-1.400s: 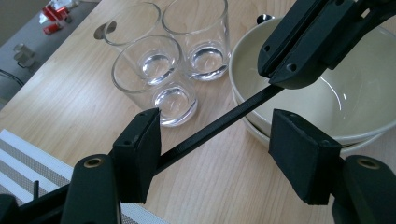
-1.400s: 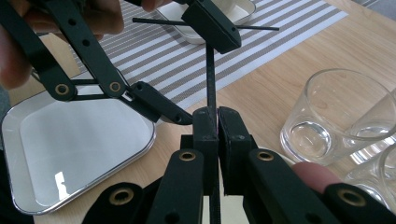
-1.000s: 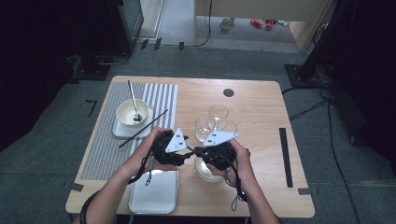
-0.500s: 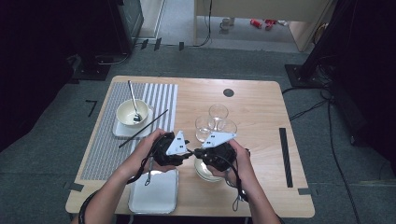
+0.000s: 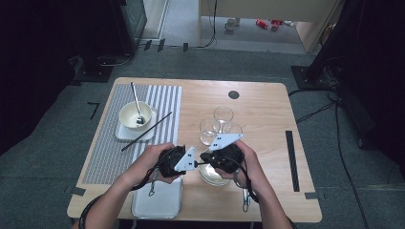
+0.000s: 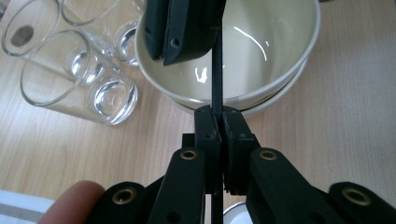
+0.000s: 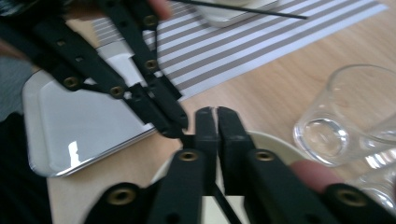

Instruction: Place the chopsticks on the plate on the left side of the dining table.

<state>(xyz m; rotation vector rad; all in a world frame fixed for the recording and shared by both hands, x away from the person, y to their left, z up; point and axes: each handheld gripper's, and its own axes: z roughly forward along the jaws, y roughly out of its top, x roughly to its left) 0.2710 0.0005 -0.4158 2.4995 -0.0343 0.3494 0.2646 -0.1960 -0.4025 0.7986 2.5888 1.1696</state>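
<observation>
Barely anything has shifted since the earlier frames: my two grippers remain close together above the stacked bowls. Grey carpet surrounds the wooden table (image 5: 258, 102), with dark stands at the room's edges. On it I see a striped mat (image 5: 162, 105), a metal tray (image 5: 157, 200) at the near edge, a cream bowl (image 5: 135, 114) holding a spoon, and three glasses (image 5: 210, 131). The stacked bowls (image 6: 261, 70) sit just below my hands. The thin black chopstick (image 6: 217, 70) spans over them, pinched at both ends: left gripper (image 6: 220, 126) clamped on it, right gripper (image 7: 215, 122) closed on its other end.
</observation>
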